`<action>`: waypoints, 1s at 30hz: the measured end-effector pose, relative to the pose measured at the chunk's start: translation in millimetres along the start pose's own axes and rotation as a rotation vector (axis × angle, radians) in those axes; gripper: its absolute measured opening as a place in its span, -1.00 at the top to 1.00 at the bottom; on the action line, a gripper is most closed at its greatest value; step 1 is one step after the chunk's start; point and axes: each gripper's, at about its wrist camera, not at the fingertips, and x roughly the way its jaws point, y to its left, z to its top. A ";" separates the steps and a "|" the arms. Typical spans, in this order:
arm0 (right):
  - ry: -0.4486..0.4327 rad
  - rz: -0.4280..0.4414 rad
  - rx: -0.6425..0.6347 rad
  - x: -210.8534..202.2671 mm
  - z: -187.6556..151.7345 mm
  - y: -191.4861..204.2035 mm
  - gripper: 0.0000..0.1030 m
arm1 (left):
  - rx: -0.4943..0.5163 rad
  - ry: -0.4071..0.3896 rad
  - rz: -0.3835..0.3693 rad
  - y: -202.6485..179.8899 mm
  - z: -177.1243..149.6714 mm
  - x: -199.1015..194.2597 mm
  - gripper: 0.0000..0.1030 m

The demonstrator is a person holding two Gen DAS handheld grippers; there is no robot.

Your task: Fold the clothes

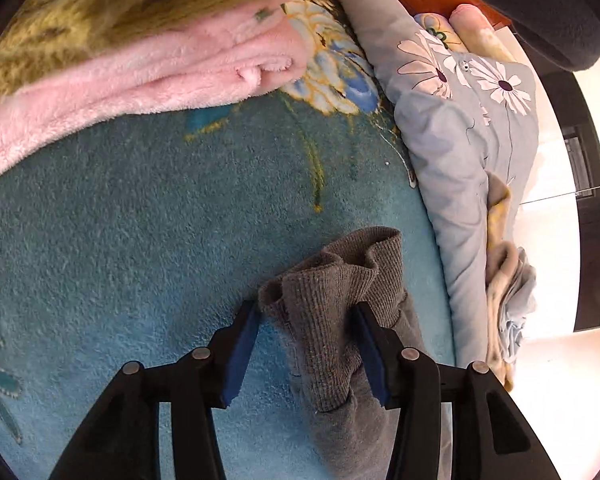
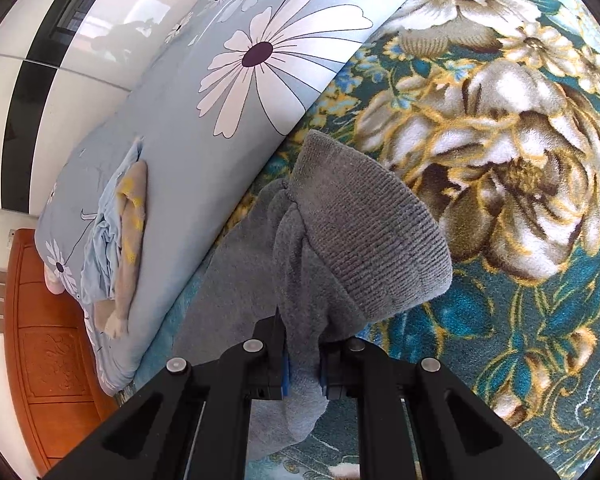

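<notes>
**Two grippers on one grey knit garment**

Left wrist view: left gripper [image 1: 308, 334] spread wide, blue pads either side of the grey knit garment [image 1: 332, 320]. Ribbed cuff end bunched and crumpled between the fingers; right pad touches the fabric, left pad just beside it, no pinch. Garment lies on the teal plush blanket [image 1: 140, 220], short pile, floral print. Open blanket to the left and ahead. Pink fleece [image 1: 140, 68] folded at the far edge, fuzzy olive fabric behind it. Pale blue daisy-print quilt [image 1: 460, 152] rolled along the right, close to the garment.

Right wrist view: right gripper [image 2: 303, 364] pressed together, pinching the garment [image 2: 364, 232] low on the smooth knit; ribbed band curves above the fingers in a rounded fold. Quilt [image 2: 204, 120] edge runs just left of the garment. Blanket [image 2: 500, 200] free to the right. Wooden headboard [image 2: 48, 360] far left.
</notes>
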 end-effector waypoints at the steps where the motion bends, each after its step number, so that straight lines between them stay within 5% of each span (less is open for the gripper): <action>1: -0.001 -0.002 -0.002 -0.1 -0.3 0.8 0.79 | -0.003 -0.003 -0.002 -1.1 -0.6 1.0 0.04; 3: -0.007 -0.005 -0.004 0.2 -0.8 2.8 0.78 | 0.022 -0.006 0.028 -10.1 -0.8 -2.5 0.62; 7: -0.022 -0.019 -0.011 -0.5 -3.1 10.1 0.79 | 0.071 -0.014 0.086 -27.9 -1.3 -10.4 0.69; 12: -0.052 -0.009 -0.058 -10.5 -1.2 23.6 0.80 | 0.112 -0.081 0.029 -36.7 -5.6 -66.0 0.71; 18: -0.059 0.170 -0.140 -49.0 1.9 43.3 0.80 | 0.168 -0.178 -0.039 -42.8 -14.5 -139.5 0.71; 20: -0.080 0.219 -0.204 -65.9 -3.3 46.0 0.81 | 0.186 -0.216 -0.001 -30.5 -22.4 -162.0 0.71; 27: 0.046 0.143 -0.093 -31.8 -23.7 -18.6 0.80 | -0.037 -0.041 0.207 71.4 -47.9 -119.4 0.71; 30: 0.075 0.111 -0.094 -21.6 -33.3 -31.3 0.80 | -0.137 -0.028 0.187 89.1 -52.5 -121.1 0.71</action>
